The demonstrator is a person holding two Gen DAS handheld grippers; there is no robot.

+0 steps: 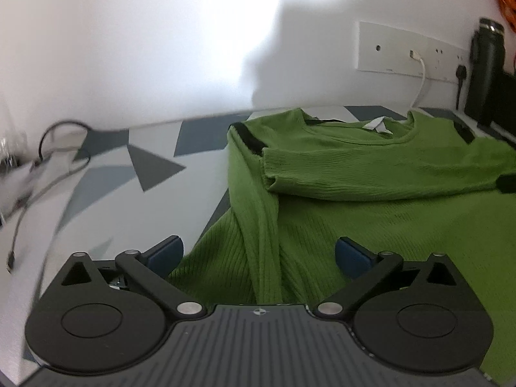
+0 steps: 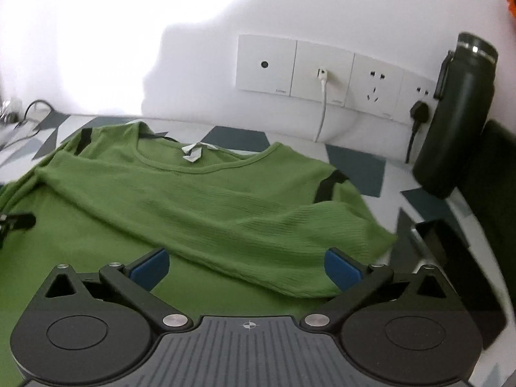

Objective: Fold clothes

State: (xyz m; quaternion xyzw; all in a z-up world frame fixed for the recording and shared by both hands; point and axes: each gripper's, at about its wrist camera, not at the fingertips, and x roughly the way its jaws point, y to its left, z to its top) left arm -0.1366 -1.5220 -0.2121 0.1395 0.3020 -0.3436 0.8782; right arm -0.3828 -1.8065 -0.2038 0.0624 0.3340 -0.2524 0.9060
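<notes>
A green ribbed top [image 1: 371,200] with black shoulder stripes lies on the patterned table, neckline and white label [image 2: 193,151] toward the wall. Both sleeves are folded in across its chest; the right sleeve [image 2: 258,235] crosses the front in the right wrist view. My left gripper [image 1: 258,254] is open over the top's left side, where a long raised fold [image 1: 258,225] runs between its blue pads without touching them. My right gripper [image 2: 246,269] is open just above the folded sleeve's lower edge. Part of the left gripper [image 2: 16,222] shows at the right wrist view's left edge.
The table [image 1: 106,180] has a grey-and-white geometric cover. A dark flask [image 2: 458,119] and a black box stand at the right, a dark flat object [image 2: 451,258] lies near the right gripper. Wall sockets [image 2: 322,71] hold a white cable and black plug. Loose cables [image 1: 38,174] lie at left.
</notes>
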